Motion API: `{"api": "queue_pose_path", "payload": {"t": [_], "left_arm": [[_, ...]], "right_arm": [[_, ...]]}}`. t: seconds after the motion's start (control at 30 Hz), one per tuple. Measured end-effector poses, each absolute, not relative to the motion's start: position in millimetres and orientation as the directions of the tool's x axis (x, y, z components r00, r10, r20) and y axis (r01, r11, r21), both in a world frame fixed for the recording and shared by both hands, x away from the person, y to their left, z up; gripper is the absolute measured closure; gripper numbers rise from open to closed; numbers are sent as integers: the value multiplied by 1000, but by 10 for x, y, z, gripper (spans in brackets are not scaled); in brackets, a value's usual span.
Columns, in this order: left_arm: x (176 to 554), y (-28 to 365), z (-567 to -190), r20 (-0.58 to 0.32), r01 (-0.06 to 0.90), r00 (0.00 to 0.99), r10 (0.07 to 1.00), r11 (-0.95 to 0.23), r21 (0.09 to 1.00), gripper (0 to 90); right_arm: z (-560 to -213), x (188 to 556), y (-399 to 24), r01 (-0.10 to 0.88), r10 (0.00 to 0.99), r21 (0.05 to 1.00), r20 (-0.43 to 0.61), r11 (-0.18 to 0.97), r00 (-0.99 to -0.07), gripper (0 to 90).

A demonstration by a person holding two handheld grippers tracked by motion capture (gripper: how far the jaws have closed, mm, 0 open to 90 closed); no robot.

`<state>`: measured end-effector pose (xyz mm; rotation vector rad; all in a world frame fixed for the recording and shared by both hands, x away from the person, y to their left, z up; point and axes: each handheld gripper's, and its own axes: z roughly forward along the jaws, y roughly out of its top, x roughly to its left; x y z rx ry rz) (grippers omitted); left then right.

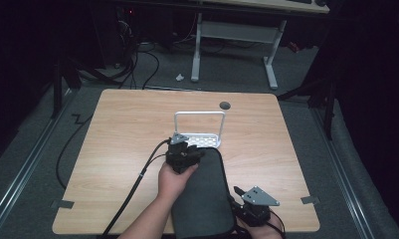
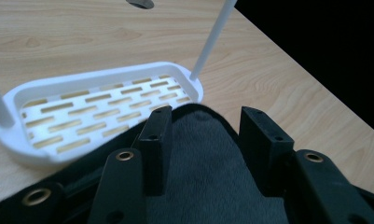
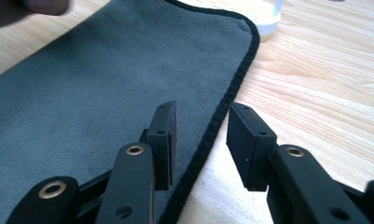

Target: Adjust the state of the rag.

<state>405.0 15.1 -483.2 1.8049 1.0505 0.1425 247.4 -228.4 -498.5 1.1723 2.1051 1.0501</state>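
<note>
1. A dark grey mat [image 1: 203,199] lies flat on the desk [image 1: 117,149]. It runs from the near edge of the desk toward the middle. It looks spread out on purpose, so that both ends can be reached at once.
2. The far end of the mat touches, and maybe slightly overlaps, the near rim of a white slotted tray [image 2: 100,100], which stands near the middle of the desk. The tray has a thin white hoop handle [image 1: 199,122]. Probably the mat was laid up to the tray, but I cannot tell why.
3. The left gripper [image 2: 203,135] hangs over the far end of the mat. Its jaws are apart, with the soft cloth below and between them, and the pads do not press on it. I judge it holds nothing.
4. The right gripper [image 3: 201,140] is near the near right corner of the mat, at the near edge of the desk. Its jaws stand moderately wide on both sides of the black stitched border [image 3: 222,112], one over the cloth and one over the bare wood. They do not pinch it.
5. With one gripper at each end, the mat can be taken by both ends and stay straight.
</note>
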Motion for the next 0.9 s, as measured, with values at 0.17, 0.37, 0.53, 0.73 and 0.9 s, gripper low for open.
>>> {"api": "queue_pose_path", "payload": {"t": [0.17,0.37,0.53,0.73,0.9], "left_arm": [[3845,362,-4934,-320,584,627,710,-157,796,564],[3567,639,-5037,-311,590,617,723,-162,791,627],[3288,767,-5137,-283,597,618,733,-203,776,751],[3104,751,-5240,-249,604,617,746,-246,758,817],[3077,695,-5301,-179,588,632,754,-317,744,855]], "right_arm": [[-5044,2508,-2259,478,856,803,-74,355,-512,657],[-5091,2535,-2209,488,848,789,-79,374,-524,693],[-5113,2539,-2182,490,843,783,-79,383,-532,713],[-5134,2561,-2179,497,843,779,-74,382,-532,739],[-5139,2565,-2181,495,842,779,-76,385,-534,797]]}}
